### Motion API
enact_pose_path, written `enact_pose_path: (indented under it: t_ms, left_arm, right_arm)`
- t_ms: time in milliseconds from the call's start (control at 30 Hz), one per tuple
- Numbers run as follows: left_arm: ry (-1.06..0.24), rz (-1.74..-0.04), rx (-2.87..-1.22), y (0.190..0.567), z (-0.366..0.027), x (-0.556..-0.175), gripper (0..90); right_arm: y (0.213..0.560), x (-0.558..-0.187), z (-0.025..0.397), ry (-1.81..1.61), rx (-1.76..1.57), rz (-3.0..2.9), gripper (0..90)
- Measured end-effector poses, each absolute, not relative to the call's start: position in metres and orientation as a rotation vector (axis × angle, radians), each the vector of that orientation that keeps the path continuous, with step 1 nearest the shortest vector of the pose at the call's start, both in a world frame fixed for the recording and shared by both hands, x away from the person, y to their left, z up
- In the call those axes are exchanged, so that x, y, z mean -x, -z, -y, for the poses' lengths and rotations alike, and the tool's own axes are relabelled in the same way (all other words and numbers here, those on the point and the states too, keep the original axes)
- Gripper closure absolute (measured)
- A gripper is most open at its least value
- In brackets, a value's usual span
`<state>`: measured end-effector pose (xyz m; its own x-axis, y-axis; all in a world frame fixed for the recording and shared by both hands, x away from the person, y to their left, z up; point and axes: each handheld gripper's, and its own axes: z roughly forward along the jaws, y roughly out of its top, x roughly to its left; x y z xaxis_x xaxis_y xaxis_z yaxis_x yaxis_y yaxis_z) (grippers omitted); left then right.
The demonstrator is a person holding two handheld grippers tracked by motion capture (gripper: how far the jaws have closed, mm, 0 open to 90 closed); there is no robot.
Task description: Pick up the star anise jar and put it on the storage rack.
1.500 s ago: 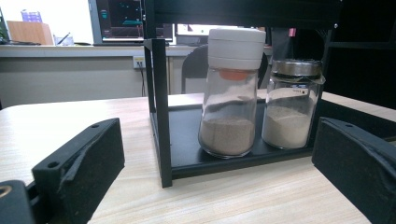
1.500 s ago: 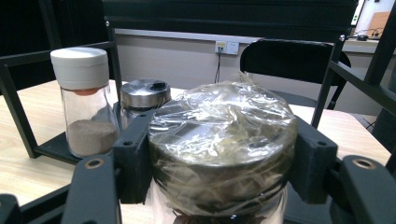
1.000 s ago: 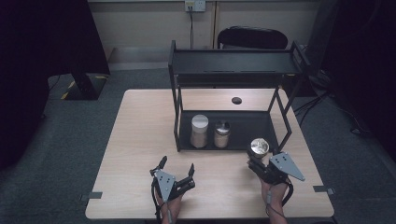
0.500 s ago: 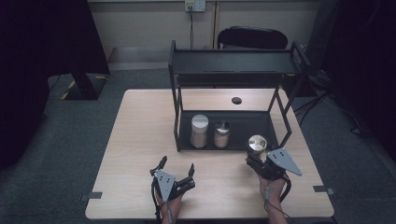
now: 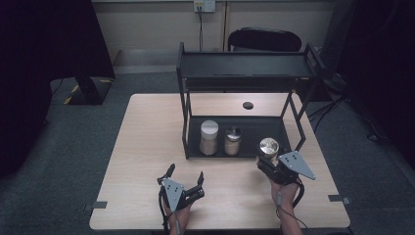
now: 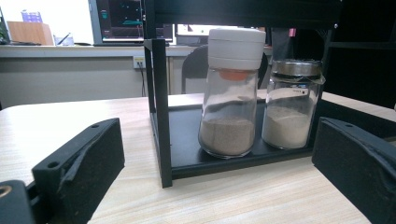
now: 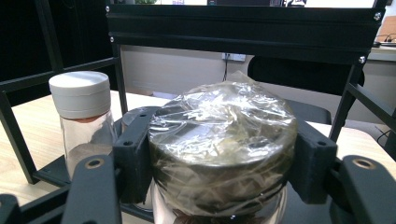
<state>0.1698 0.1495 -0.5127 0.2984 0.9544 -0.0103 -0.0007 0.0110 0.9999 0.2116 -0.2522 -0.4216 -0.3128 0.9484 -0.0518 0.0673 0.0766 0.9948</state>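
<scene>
Jar (image 7: 223,154) with film-wrapped lid sits clamped between jaws of right gripper (image 5: 270,164), at front edge of rack's lower shelf (image 5: 264,128). Left gripper (image 5: 185,182) rests on table (image 5: 147,147), jaws spread, holding nothing. Beyond held jar, to its left: steel-lidded jar (image 5: 232,140), then white-capped jar (image 5: 209,137), both on shelf. Best approach, by judgement: keep jar upright, slide into free space at right, clear of rack post (image 7: 343,109), release only once base sits flat.

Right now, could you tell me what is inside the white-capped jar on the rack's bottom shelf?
The white-capped jar holds tan powder filling roughly its bottom third; above it the glass looks empty. An orange insert shows under the cap; what lies beneath the cap is hidden.
</scene>
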Motion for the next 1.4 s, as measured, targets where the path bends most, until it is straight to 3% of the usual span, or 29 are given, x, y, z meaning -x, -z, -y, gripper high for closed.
enact_pose_path:
  t_ms: [1400]
  left_arm:
    - [-0.974,-0.984,-1.332,0.512,-0.15,-0.17,1.9]
  right_arm:
    - [0.42,-0.26,0.242,-1.331,-1.036,-1.556,35.0]
